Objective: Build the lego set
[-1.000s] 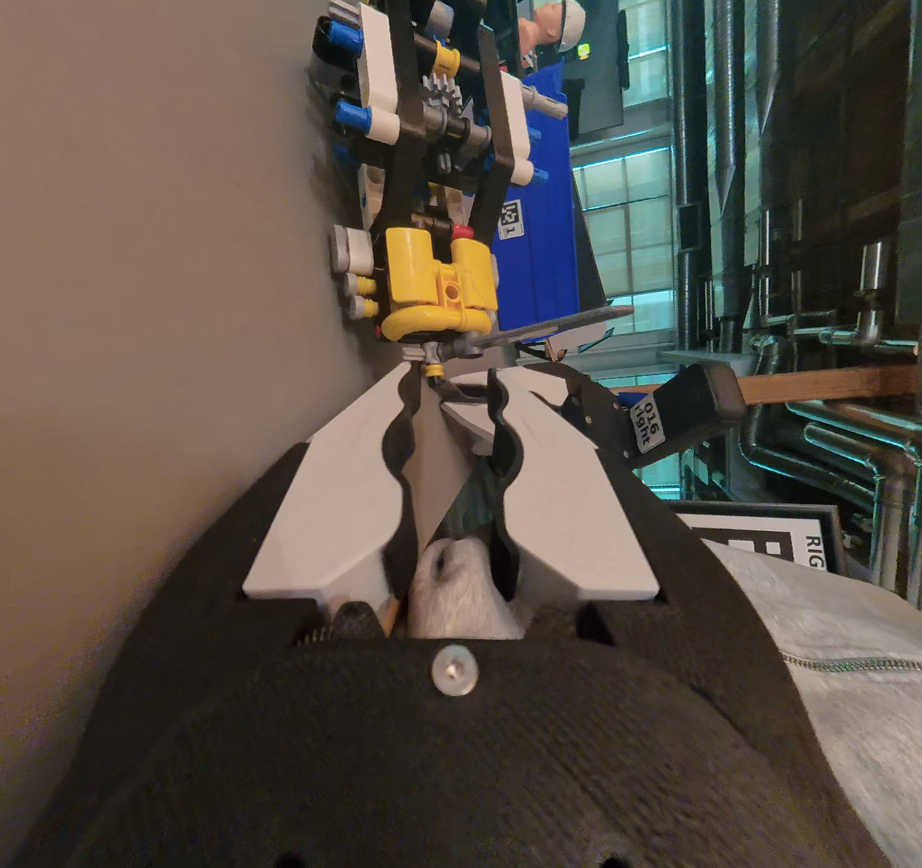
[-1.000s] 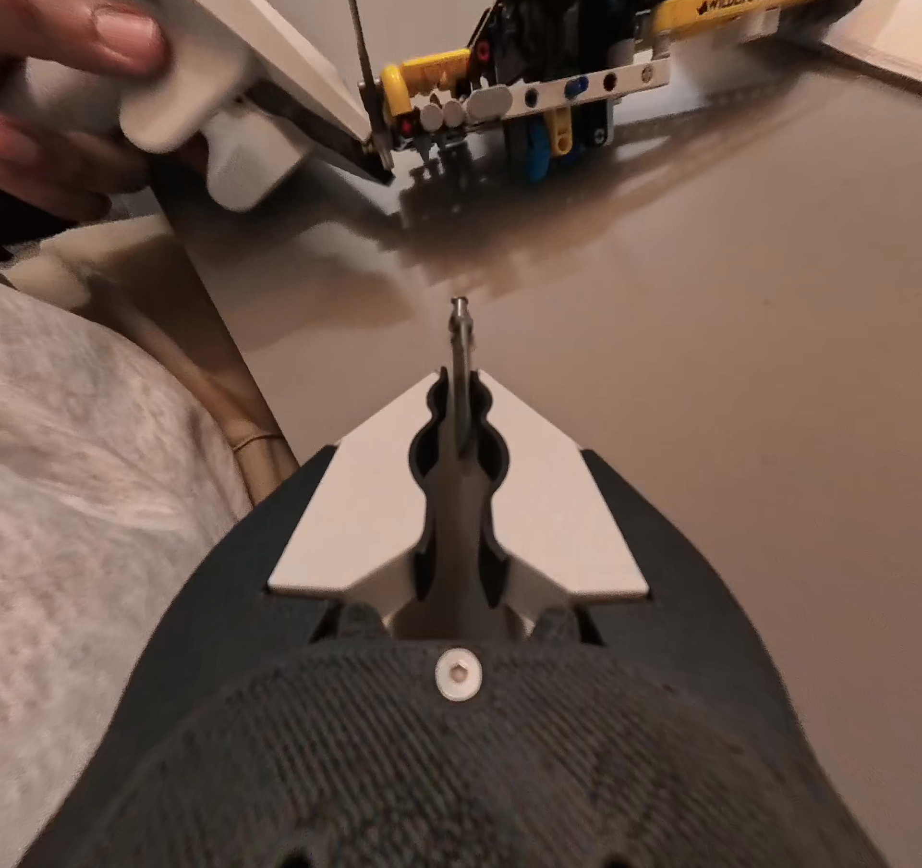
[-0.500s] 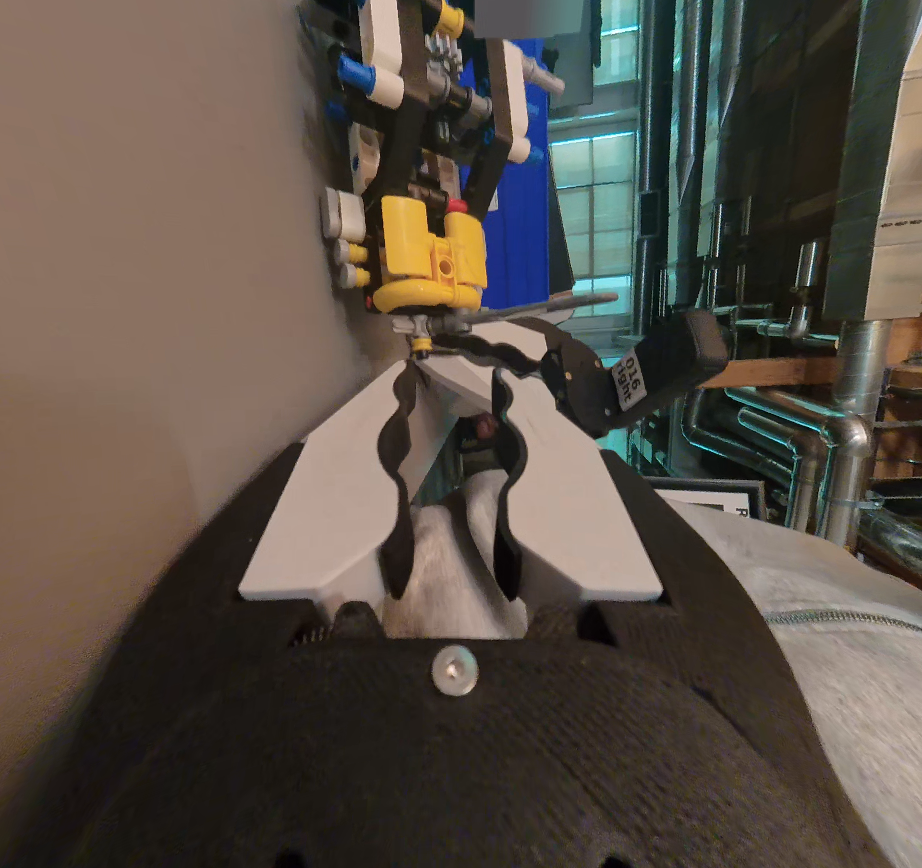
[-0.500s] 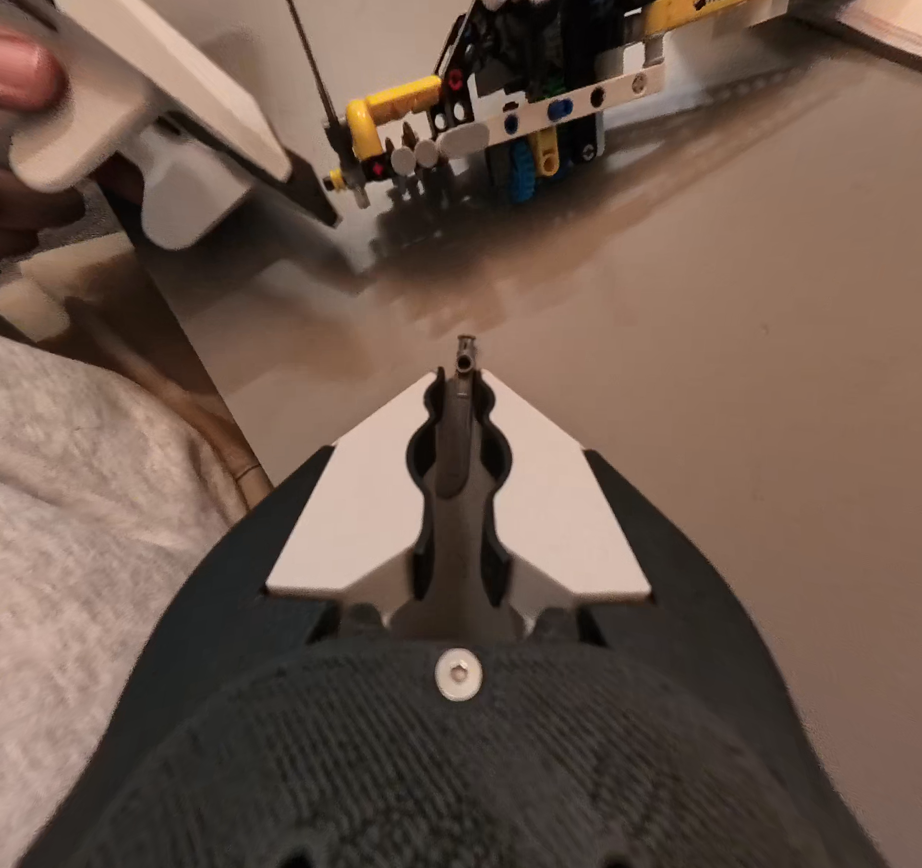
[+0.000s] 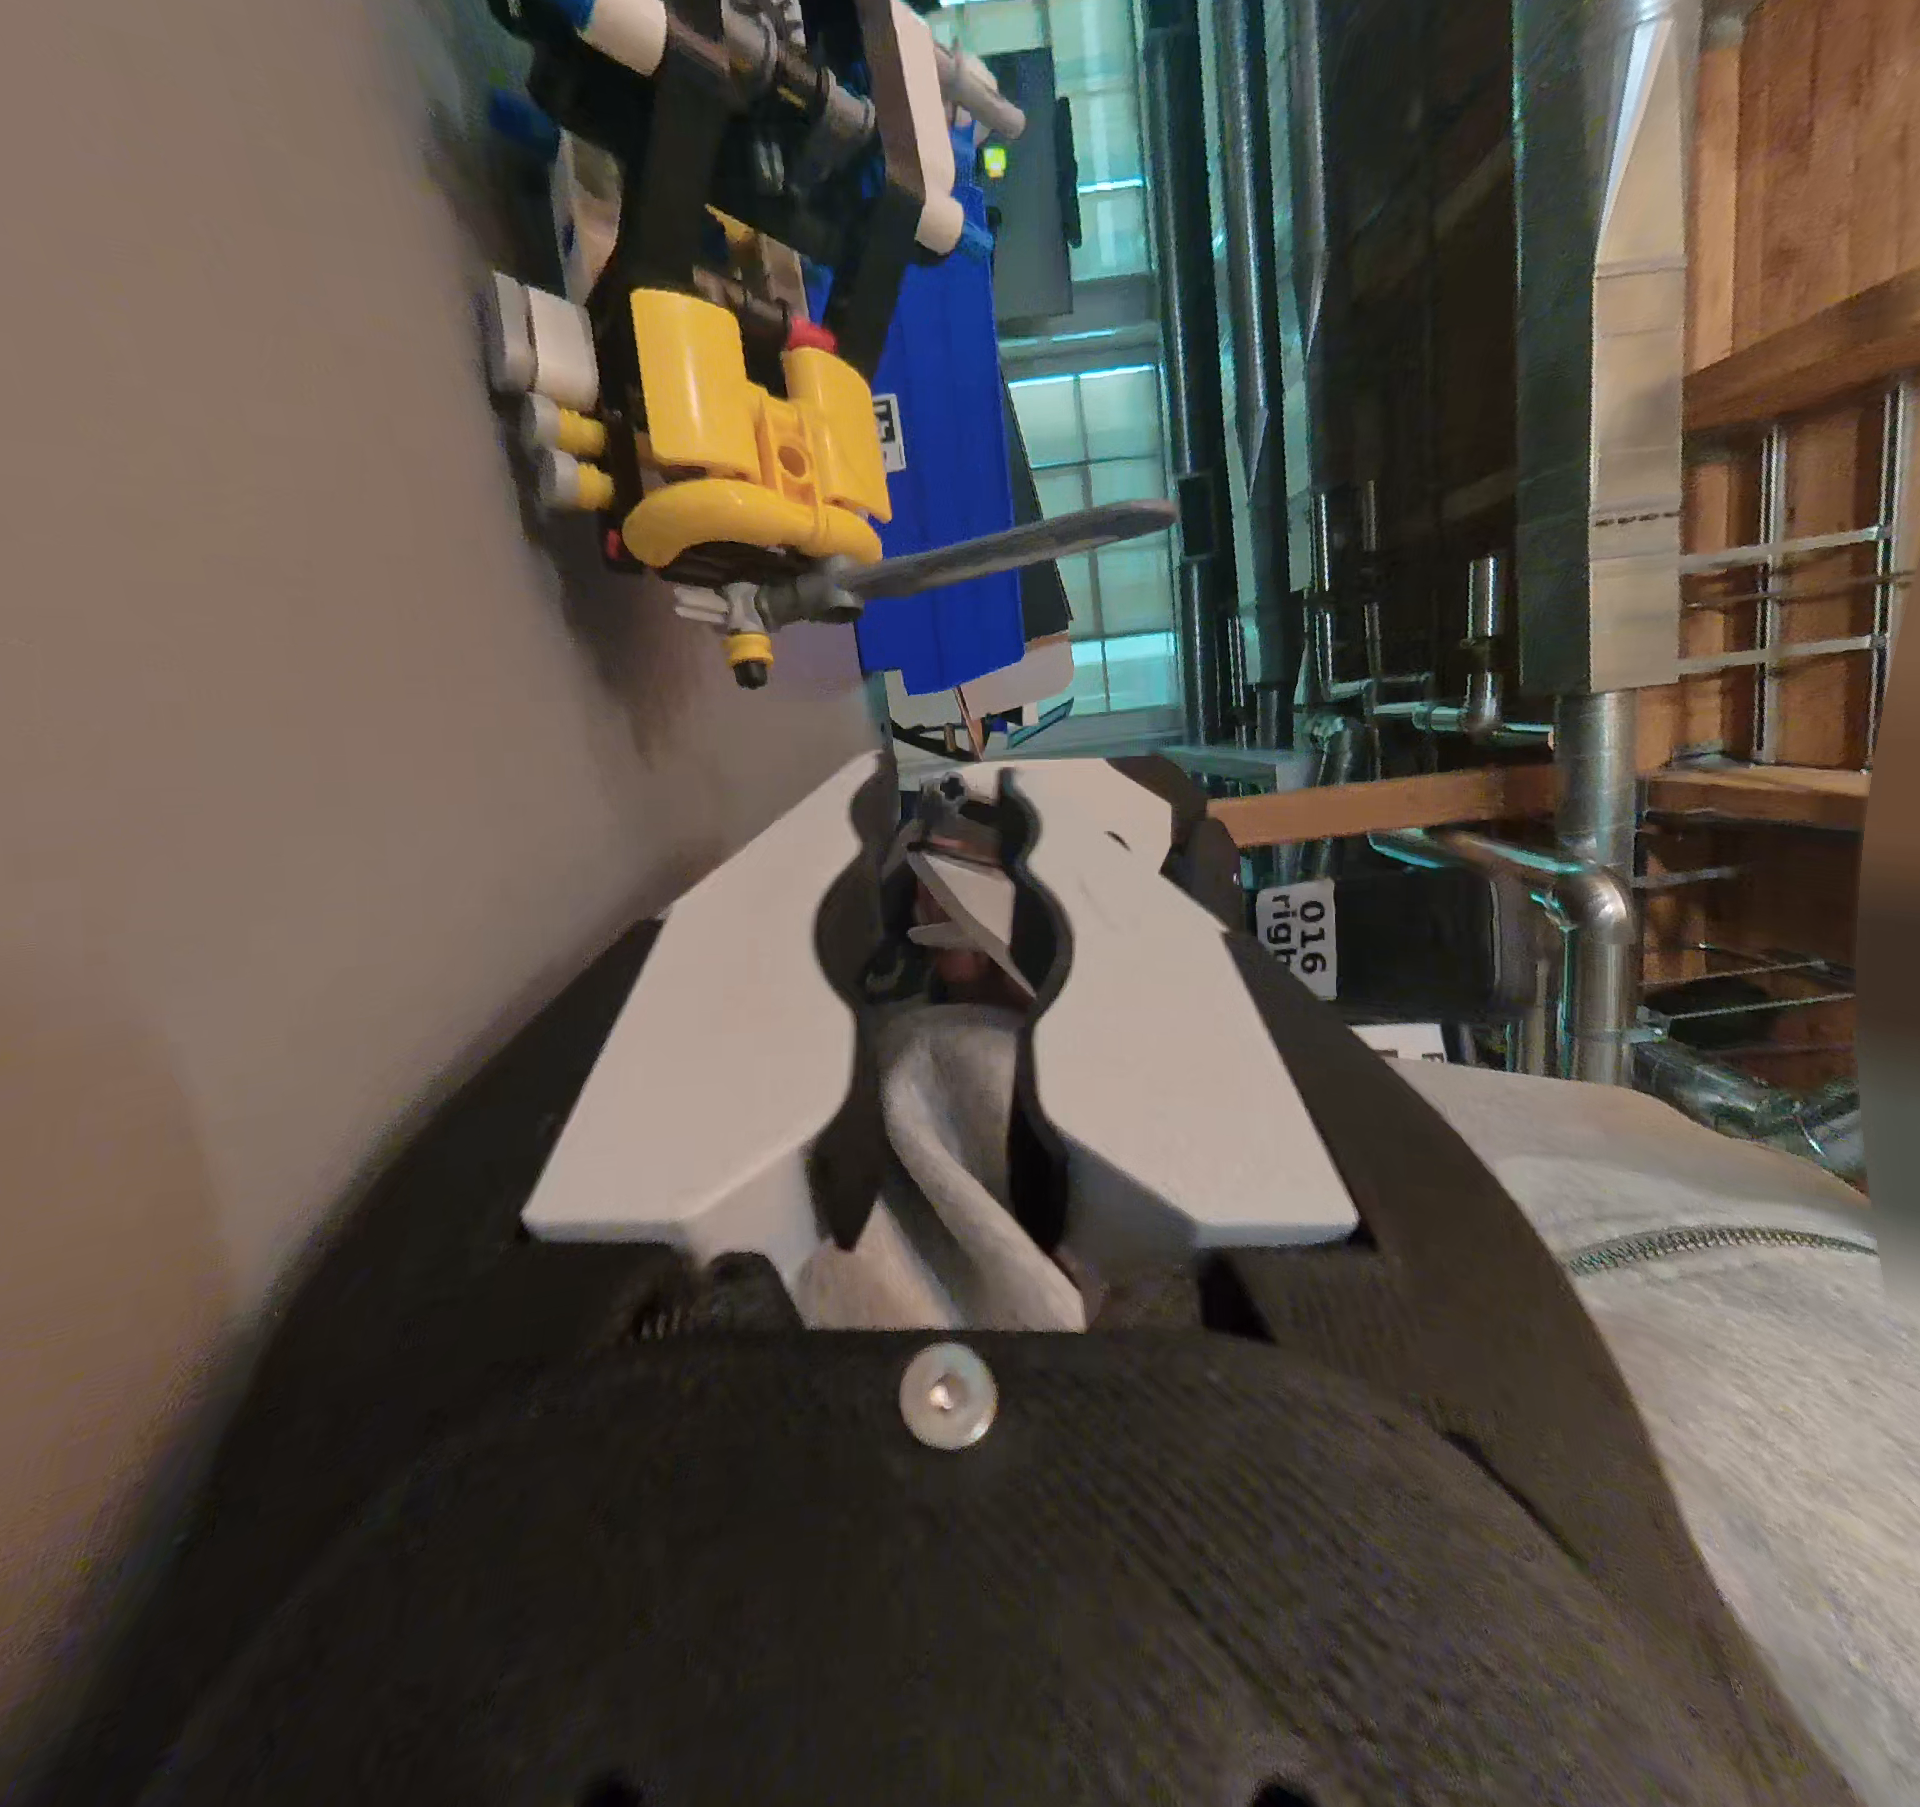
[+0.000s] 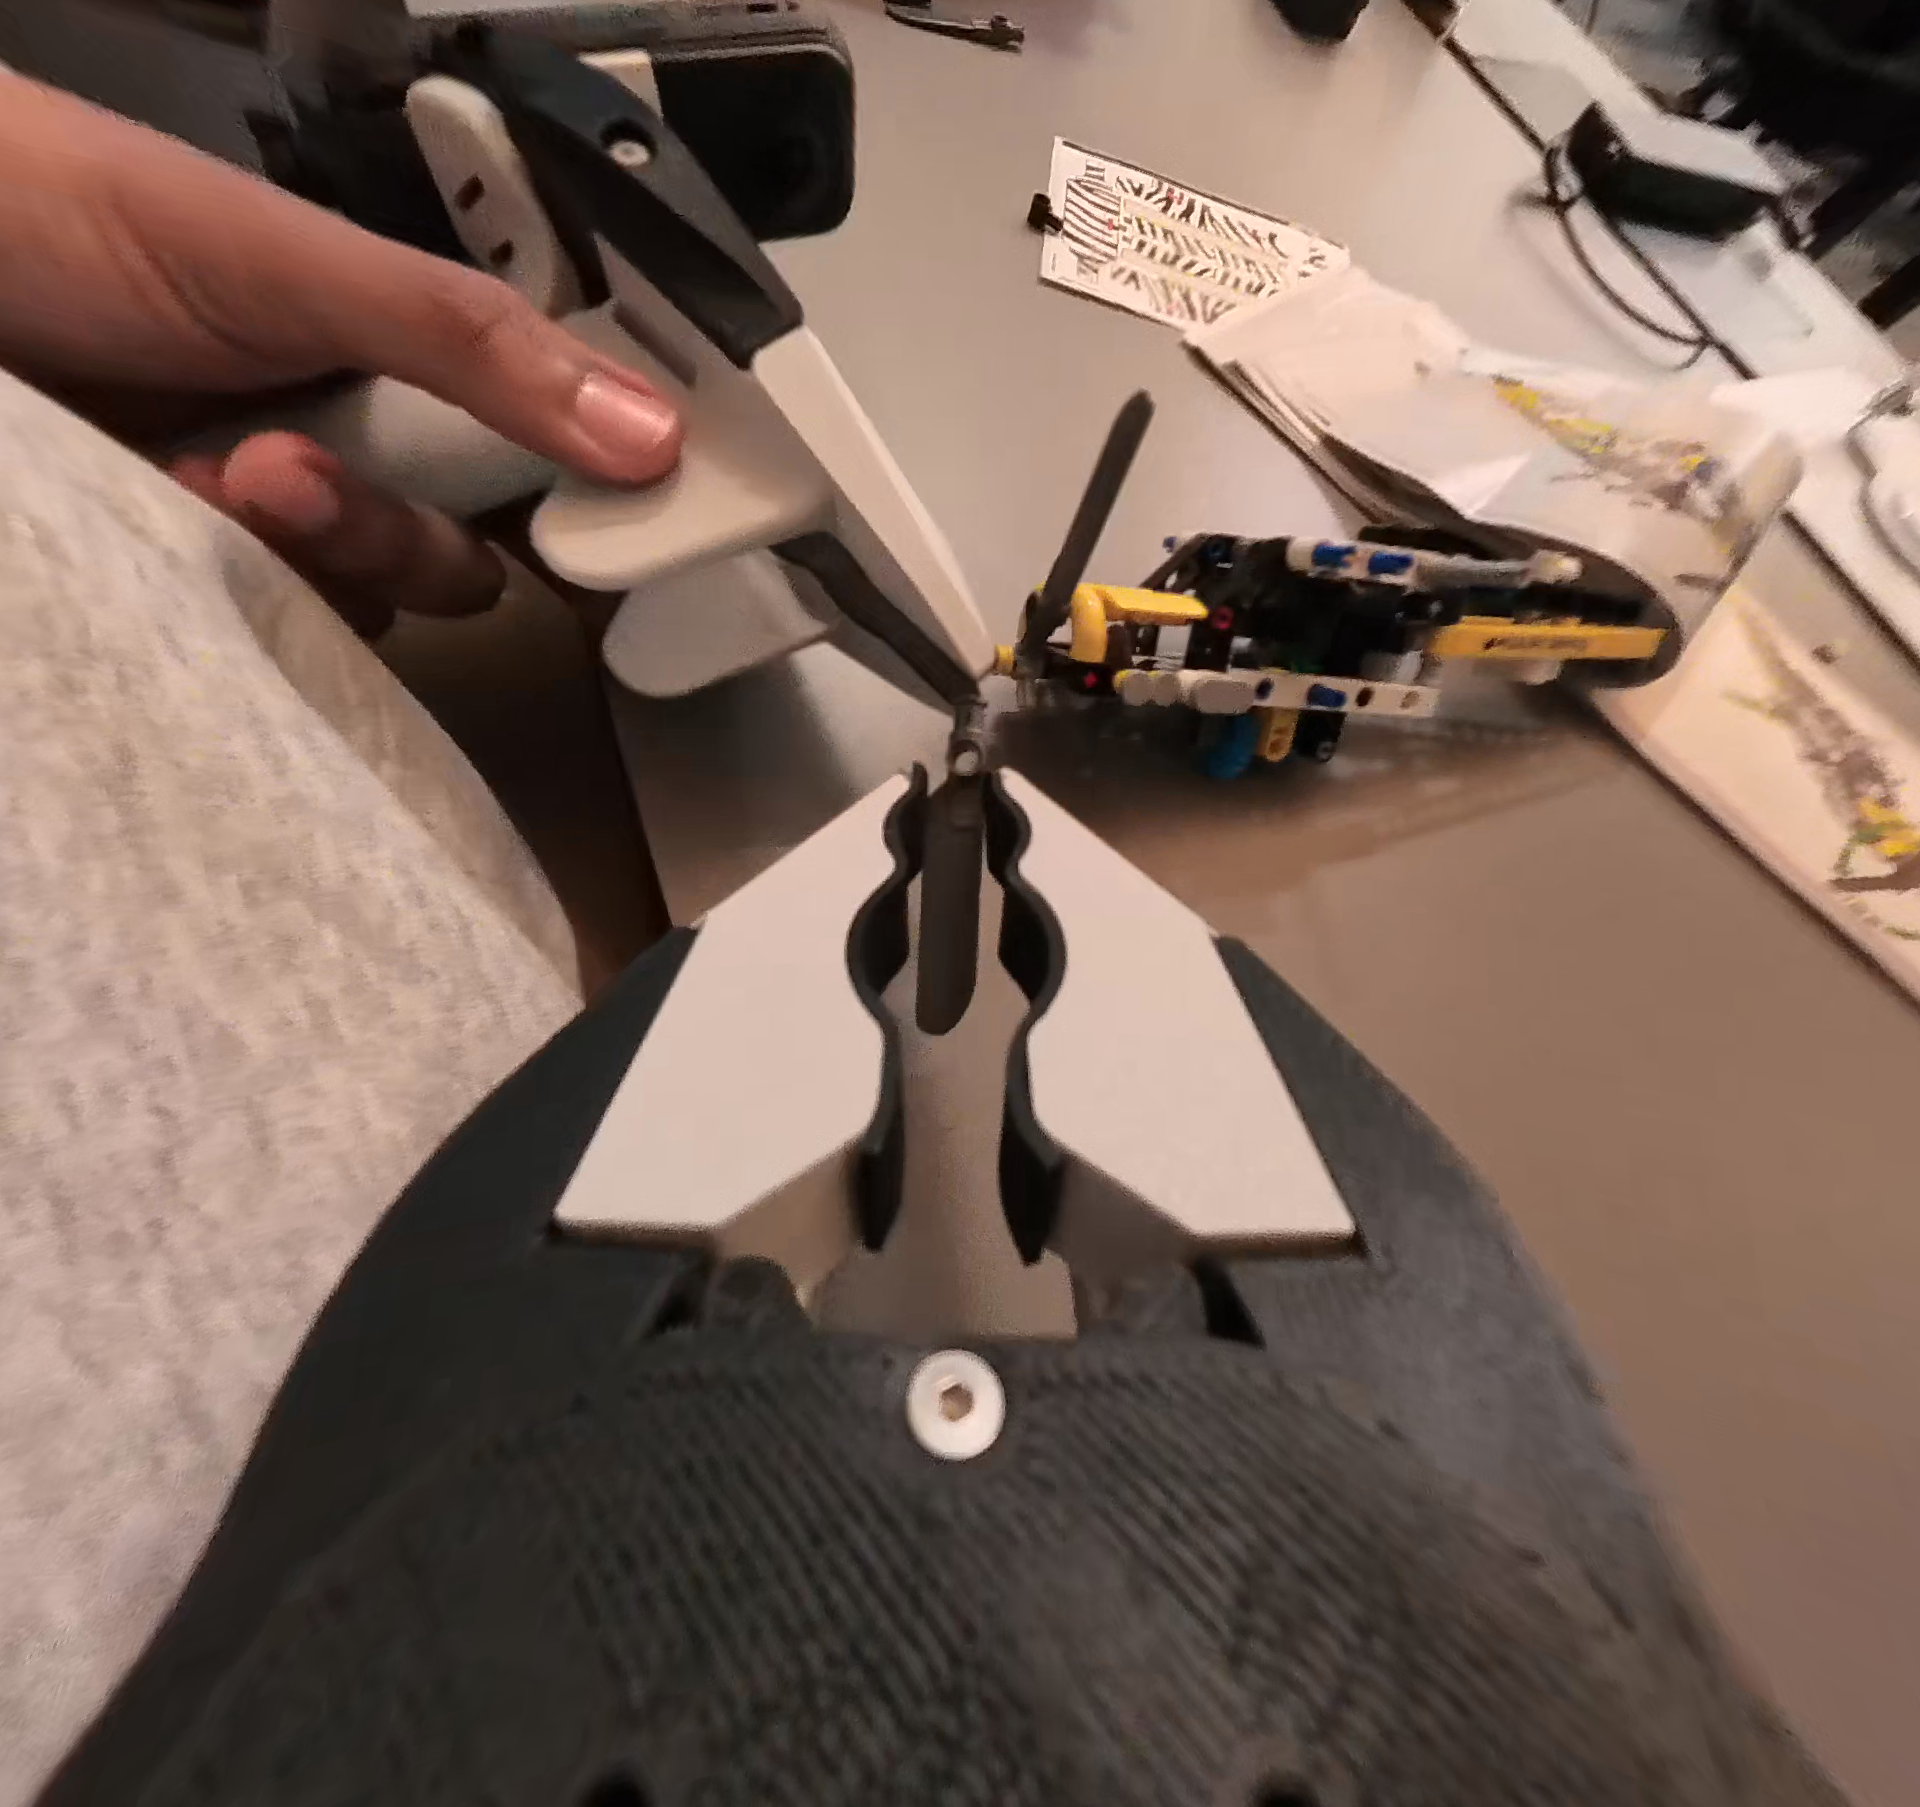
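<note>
My right claw [image 6: 951,791] is closed on a dark grey propeller blade [image 6: 948,910], whose hub end pokes past the fingertips toward the nose of the yellow-and-black lego helicopter [image 6: 1340,640]. My left claw [image 5: 940,786], fingers parted and holding nothing, sits just short of that nose, where one blade [image 5: 997,552] is already fitted. The helicopter lies on the grey surface [image 6: 1403,1082], beside the instruction booklet [image 6: 1475,427] and sticker sheet [image 6: 1184,245].
</note>
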The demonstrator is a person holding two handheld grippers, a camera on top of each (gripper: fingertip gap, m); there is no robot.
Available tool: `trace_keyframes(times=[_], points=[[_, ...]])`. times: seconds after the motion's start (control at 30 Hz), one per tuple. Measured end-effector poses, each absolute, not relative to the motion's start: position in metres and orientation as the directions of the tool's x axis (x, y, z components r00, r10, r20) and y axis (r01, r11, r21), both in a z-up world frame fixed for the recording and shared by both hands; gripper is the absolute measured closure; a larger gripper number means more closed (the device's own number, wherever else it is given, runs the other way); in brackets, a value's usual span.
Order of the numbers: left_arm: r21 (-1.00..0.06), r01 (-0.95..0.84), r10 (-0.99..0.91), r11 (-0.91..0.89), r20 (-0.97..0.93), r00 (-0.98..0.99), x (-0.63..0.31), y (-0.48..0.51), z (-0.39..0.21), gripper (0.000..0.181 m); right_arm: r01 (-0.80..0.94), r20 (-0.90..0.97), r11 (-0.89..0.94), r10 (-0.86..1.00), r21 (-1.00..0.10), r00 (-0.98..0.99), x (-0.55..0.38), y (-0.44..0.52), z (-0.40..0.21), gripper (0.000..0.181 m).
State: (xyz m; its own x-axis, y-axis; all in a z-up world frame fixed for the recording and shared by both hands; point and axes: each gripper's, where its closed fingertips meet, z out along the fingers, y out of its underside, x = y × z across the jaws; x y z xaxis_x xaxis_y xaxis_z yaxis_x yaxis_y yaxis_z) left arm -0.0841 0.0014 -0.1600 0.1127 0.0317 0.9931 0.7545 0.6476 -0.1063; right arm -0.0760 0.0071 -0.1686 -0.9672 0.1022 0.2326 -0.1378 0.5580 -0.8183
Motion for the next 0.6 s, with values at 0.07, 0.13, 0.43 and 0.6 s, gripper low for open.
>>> trace_keyframes(times=[0.07, 0.13, 0.43, 0.6], points=[[-0.099, 0.770, 0.016, 0.631, 0.993, 0.115, -0.081, 0.004, -0.159, 0.175, -0.190, 0.296, 0.565, 0.102, -0.803, -0.950, -0.075, 0.005, -0.168, 0.172], [-0.091, 0.777, 0.008, 0.623, 0.994, 0.110, -0.079, 0.007, -0.159, 0.169, -0.217, 0.333, 0.575, 0.103, -0.789, -0.937, -0.075, 0.003, -0.168, 0.172], [-0.181, 0.765, 0.078, 0.619, 0.982, 0.169, -0.079, 0.001, -0.156, 0.177, -0.141, 0.221, 0.532, 0.090, -0.835, -0.971, -0.069, -0.002, -0.164, 0.161], [-0.370, 0.763, 0.153, 0.529, 0.927, 0.343, -0.073, 0.006, -0.145, 0.177, 0.204, -0.214, 0.488, 0.035, -0.849, -0.976, -0.064, 0.003, -0.160, 0.145]])
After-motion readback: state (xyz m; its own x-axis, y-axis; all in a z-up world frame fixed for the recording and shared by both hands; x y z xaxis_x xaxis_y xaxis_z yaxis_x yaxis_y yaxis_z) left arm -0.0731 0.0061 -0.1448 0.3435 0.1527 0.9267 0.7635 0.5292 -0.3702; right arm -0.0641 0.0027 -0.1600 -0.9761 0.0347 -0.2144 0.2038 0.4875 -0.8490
